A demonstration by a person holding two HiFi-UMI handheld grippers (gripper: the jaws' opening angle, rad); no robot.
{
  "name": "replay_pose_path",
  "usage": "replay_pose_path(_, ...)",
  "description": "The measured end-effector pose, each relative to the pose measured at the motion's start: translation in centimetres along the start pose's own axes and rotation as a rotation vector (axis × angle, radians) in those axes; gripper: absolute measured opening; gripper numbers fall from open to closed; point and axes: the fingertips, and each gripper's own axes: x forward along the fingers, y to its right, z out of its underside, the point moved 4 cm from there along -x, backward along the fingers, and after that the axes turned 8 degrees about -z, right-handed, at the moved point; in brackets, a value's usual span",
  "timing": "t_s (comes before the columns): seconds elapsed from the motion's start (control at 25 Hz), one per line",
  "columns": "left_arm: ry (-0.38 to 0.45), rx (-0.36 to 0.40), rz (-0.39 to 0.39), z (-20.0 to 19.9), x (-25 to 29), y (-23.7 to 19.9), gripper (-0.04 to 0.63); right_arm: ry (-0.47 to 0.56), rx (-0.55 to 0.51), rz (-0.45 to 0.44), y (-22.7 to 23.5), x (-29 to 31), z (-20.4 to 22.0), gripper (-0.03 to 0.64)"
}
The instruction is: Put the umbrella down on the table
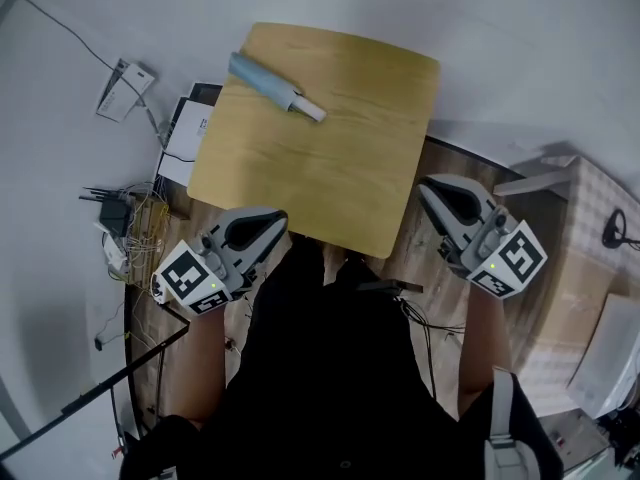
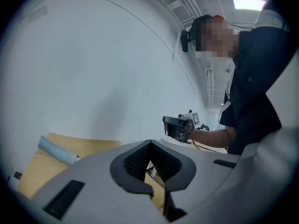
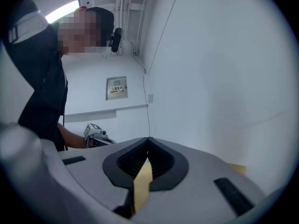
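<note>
**Umbrella flat on the table, both grippers clear of it**

The umbrella is down. Folded and pale blue, it lies on its side across the far left part of the wooden table, set on a diagonal. Its white handle points in towards the middle of the board. Nothing is touching it.

In the head view the left gripper hangs off the near left corner of the table, well apart from the umbrella. Its own view shows the jaws closed tip to tip with nothing between them. A strip of tabletop shows beyond, and the umbrella rests there low at the left.

Over on the other side, the right gripper sits just off the table's right edge, pointing in towards it. Its view shows the jaws pinched together too, holding nothing, with only a sliver of the wood showing past the housing.

Each gripper camera catches the other gripper: the right one out on the person's forearm, the left one against the white wall. The person, in dark clothing, stands at the near edge of the table.

A tangle of cables lies on the floor to the left, and a checked cloth shows at the right.
</note>
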Motion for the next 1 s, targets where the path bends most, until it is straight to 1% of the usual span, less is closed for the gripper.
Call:
replay_pose_path(0.12, -0.015, 0.009, 0.008, 0.7, -0.4, 1.9, 0.011, -0.021, -0.064, 0.03, -0.1, -2.8, -1.6, 0.02)
replay_pose_path(0.2, -0.005, 0.009, 0.012, 0.7, -0.8, 2.7, 0.011, -0.019, -0.079, 0.043, -0.8, -4.1, -2.6, 0.02)
replay_pose_path(0.36, 0.036, 0.018, 0.021, 0.2, -2.7, 4.3, 0.011, -0.013, -0.088, 0.046, -4.3, -4.8, -3.4, 0.02)
replay_pose_path(0.48, 0.083, 0.035, 0.036, -0.1, -5.4, 6.0, 0.011, -0.018, -0.084, 0.015, -8.5, -3.4, -3.1, 0.018)
replay_pose_path(0.6, 0.129, 0.038, 0.047, 0.8, -9.3, 8.3, 0.011, -0.034, -0.089, -0.022, -13.6, -1.9, -2.5, 0.02)
replay_pose_path(0.76, 0.173, -0.006, 0.043, 3.5, -15.0, 11.2, 0.011, -0.035, -0.045, -0.054, -19.9, -0.9, -1.0, 0.019)
replay_pose_path(0.88, 0.199, -0.032, 0.04, 5.9, -19.2, 13.8, 0.011, -0.073, -0.04, -0.071, -24.8, -0.4, 0.7, 0.02)
replay_pose_path(1.0, 0.215, -0.054, 0.025, 8.1, -22.3, 15.9, 0.011, -0.105, -0.04, -0.086, -28.8, -0.5, 2.0, 0.02)
